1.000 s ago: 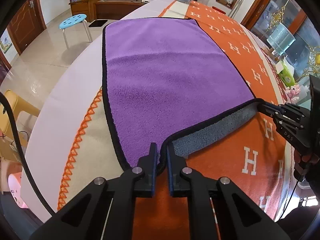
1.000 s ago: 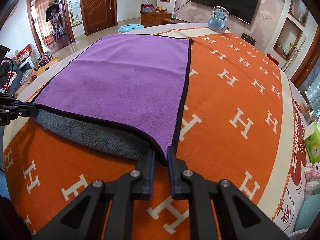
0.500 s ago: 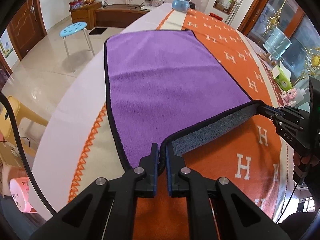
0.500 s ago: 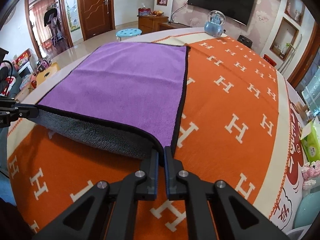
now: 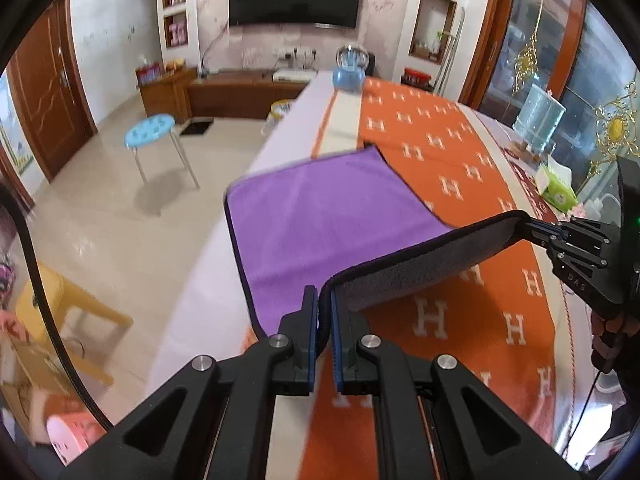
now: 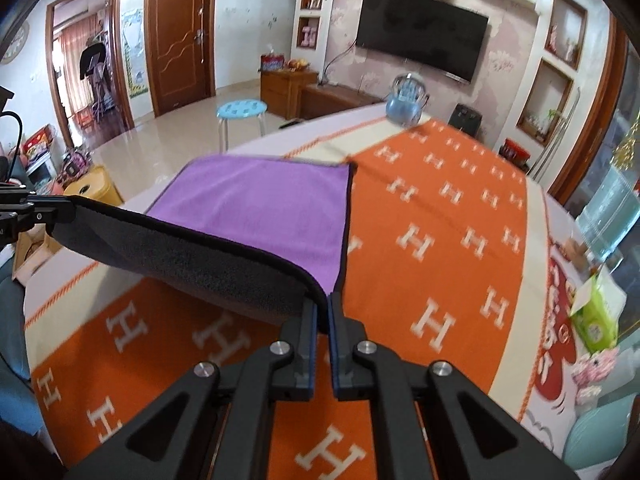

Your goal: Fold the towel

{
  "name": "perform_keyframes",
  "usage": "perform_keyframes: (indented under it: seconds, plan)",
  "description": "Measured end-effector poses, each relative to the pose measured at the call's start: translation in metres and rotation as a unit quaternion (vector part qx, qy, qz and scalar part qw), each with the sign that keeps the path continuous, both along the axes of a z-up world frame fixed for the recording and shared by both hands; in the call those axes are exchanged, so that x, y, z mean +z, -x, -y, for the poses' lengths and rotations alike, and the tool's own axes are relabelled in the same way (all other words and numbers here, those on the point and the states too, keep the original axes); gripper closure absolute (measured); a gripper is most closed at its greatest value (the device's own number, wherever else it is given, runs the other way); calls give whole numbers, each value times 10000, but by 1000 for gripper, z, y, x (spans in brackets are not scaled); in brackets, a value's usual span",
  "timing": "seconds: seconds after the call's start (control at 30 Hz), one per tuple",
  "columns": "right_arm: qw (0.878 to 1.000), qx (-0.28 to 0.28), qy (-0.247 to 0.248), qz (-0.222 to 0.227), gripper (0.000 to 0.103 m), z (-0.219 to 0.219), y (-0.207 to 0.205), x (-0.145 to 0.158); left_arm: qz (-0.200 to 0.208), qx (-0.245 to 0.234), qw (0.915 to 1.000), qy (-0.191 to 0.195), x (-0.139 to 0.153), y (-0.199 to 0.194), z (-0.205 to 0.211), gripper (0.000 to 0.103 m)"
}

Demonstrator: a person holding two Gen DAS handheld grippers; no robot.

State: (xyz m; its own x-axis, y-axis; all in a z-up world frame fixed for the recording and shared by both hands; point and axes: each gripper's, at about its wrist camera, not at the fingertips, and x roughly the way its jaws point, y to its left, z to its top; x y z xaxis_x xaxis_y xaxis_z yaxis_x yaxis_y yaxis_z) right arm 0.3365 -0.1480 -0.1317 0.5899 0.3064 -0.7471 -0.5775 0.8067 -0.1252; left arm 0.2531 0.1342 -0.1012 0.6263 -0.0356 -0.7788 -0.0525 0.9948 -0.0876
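Note:
A purple towel with a black hem and grey underside lies on the orange H-patterned table cover. Its near edge is lifted off the table, grey side facing me. My left gripper is shut on the near left corner. My right gripper is shut on the near right corner; it also shows in the left wrist view holding the hem. The towel stretches between the two grippers, and its far half rests flat. The left gripper shows at the left edge of the right wrist view.
A blue snow globe stands at the table's far end. A green tissue box and a clear water jug sit along the right side. A blue stool and yellow chair stand on the floor to the left.
Both grippers have risen and moved toward the far end, lifting the towel's near edge high off the table. More grey underside shows and less of the purple top lies flat.

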Motion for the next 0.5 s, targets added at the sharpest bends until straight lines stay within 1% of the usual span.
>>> perform_keyframes:
  seconds: [0.2,0.3,0.4,0.5]
  plan:
    - [9986,-41,-161,509,99,-23,-27,26,466,217,9986,-85,23,-28,-21,99]
    - [9974,-94,-242,677,99,-36,-43,32,665,289,9973,-130,31,-49,-36,99]
    - [9962,-143,-293,806,99,-49,-61,33,797,278,9962,-190,34,-68,-45,99]
    - [9961,-192,-281,812,99,-60,-80,26,901,268,9952,-267,33,-91,-54,99]
